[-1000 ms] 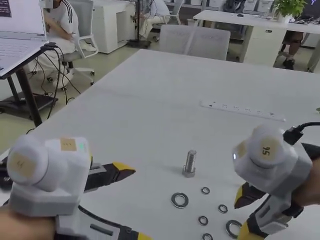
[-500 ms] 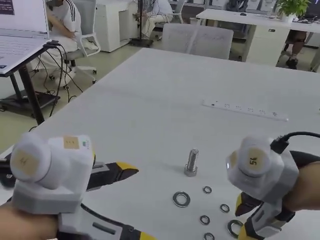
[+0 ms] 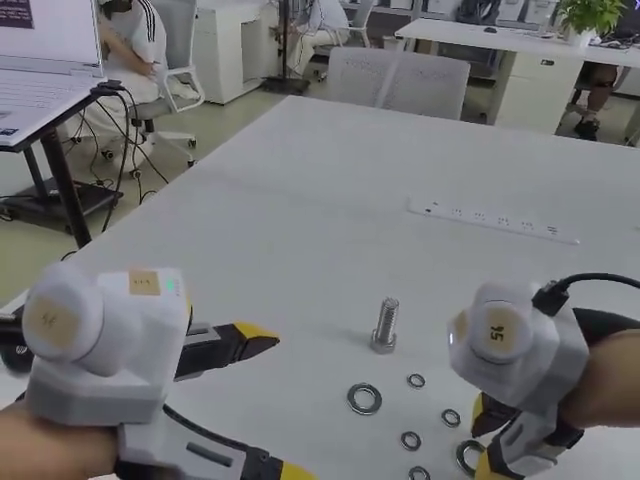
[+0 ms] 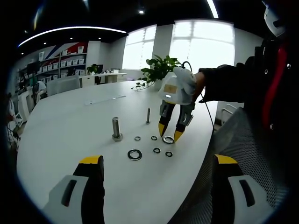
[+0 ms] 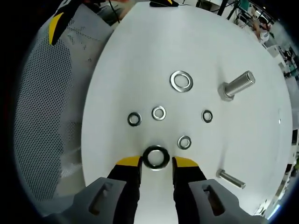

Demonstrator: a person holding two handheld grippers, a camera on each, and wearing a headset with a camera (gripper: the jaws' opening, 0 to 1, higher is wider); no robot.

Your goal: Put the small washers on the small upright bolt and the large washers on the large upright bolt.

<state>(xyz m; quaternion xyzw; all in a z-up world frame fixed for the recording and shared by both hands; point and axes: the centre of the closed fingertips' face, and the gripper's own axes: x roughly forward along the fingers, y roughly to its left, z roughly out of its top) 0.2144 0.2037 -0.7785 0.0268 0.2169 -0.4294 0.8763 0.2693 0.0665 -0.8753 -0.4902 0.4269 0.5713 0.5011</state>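
The right gripper's (image 5: pixel 156 163) jaws stood apart, straddling a large washer (image 5: pixel 156 149) flat on the table (image 5: pixel 121 70). It would do best to close squarely on the rim, then lift toward the large bolt (image 5: pixel 238 85) at two o'clock.

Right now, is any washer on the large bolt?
No, the large bolt stands bare, and the nearest large washer lies flat on the table beside it.

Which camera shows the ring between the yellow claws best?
The right gripper view: the large washer lies whole between the right gripper's jaw tips. The left gripper view shows it small; the head view, partly hidden by that gripper.
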